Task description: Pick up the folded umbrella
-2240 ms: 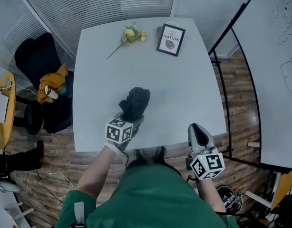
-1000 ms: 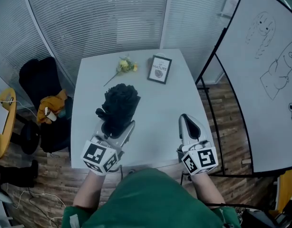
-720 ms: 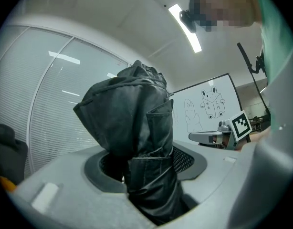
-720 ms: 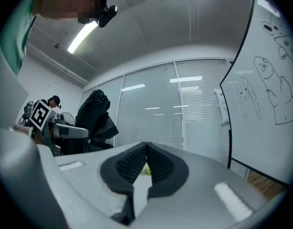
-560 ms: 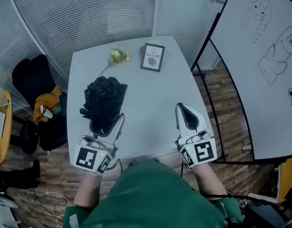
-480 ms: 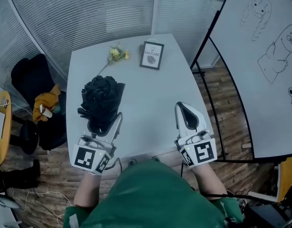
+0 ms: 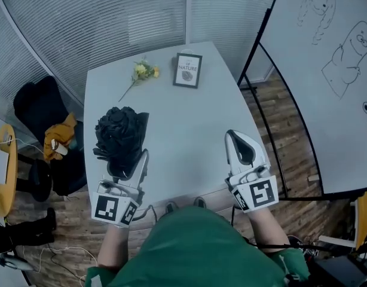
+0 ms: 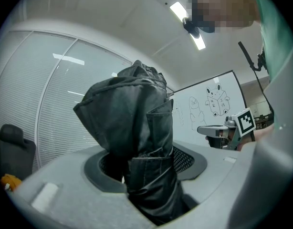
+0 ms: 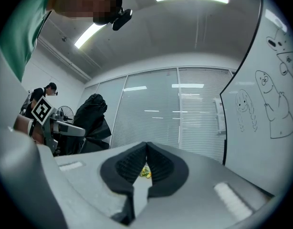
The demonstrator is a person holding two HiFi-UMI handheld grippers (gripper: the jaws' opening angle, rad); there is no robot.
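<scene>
The folded black umbrella (image 7: 118, 130) stands up out of my left gripper (image 7: 127, 162), held above the left side of the white table (image 7: 189, 118). In the left gripper view the umbrella (image 8: 132, 128) fills the gap and both pads of the left gripper (image 8: 145, 173) press on its strapped lower part. My right gripper (image 7: 243, 148) hovers over the table's near right edge. Its jaws meet at the tips of the right gripper (image 9: 146, 146) with nothing between them. The right gripper view shows the umbrella (image 9: 91, 120) at the far left.
A framed picture (image 7: 187, 70) and a yellow flower (image 7: 140, 72) sit at the table's far end. A whiteboard (image 7: 327, 52) with drawings stands to the right. A black chair (image 7: 37, 109) with an orange thing on it is to the left, and blinds line the back wall.
In the earliest frame the umbrella lay on the table with the left gripper at it; it is now lifted and upright in that gripper. The right gripper stays shut and empty.
</scene>
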